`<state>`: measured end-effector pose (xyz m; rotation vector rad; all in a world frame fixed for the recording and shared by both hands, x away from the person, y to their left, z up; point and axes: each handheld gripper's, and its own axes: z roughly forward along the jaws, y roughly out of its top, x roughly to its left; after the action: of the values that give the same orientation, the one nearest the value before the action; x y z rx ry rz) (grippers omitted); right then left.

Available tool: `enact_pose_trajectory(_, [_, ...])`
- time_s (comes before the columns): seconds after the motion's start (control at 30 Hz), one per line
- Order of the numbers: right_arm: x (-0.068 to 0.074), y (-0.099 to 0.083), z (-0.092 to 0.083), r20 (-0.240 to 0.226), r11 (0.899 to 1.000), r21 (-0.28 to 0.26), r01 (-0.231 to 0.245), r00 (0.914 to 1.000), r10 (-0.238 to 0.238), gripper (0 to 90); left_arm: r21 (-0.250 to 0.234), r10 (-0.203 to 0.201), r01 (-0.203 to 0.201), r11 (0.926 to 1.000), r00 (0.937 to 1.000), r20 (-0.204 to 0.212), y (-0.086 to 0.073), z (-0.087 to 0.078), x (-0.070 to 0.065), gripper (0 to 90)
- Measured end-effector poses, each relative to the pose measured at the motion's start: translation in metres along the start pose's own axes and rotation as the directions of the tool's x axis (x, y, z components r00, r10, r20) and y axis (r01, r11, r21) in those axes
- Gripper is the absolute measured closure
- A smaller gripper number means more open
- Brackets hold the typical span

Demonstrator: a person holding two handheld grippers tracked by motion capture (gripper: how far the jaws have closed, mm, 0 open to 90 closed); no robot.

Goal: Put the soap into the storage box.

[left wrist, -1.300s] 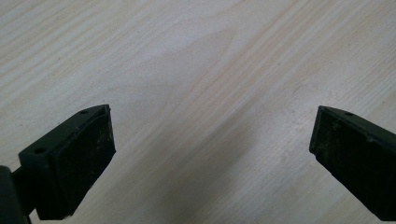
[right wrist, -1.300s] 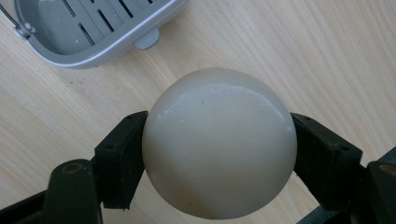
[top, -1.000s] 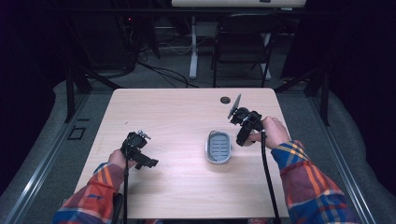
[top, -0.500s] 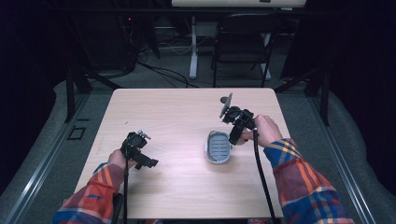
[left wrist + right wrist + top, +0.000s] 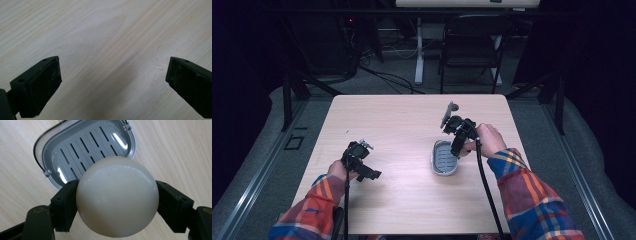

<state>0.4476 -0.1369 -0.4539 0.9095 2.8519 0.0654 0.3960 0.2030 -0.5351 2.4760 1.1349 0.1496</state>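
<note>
above the grey slotted soap dish [image 5: 85, 147], a round cream-white soap [image 5: 117, 196] is clamped between the pads of the right tongs [image 5: 117, 202], one pad pressed against each side. the grip is taken across the widest part of the soap, presumably so that the smooth piece cannot slip out while it is carried. the tongs are pointed downward, so the soap is held off the surface [image 5: 402, 125], with the dish just beyond and below it; from this it is judged that the soap is meant to be lowered into the dish. on the high view the right tongs [image 5: 458, 134] are seen at the far end of the dish [image 5: 445, 158]. the left tongs [image 5: 112, 85] are held wide open over bare wood with nothing between them, well apart from the dish.
</note>
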Motion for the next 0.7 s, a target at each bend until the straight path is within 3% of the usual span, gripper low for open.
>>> enact_pose_trajectory(0.7, [0.019, 0.033, 0.022, -0.035, 0.998, 0.017, 0.067, 0.9972, -0.066, 24.4, 0.006, 0.001, -0.001, 1.0000, 1.0000, 0.002, -0.001, 0.000, 0.000, 0.1])
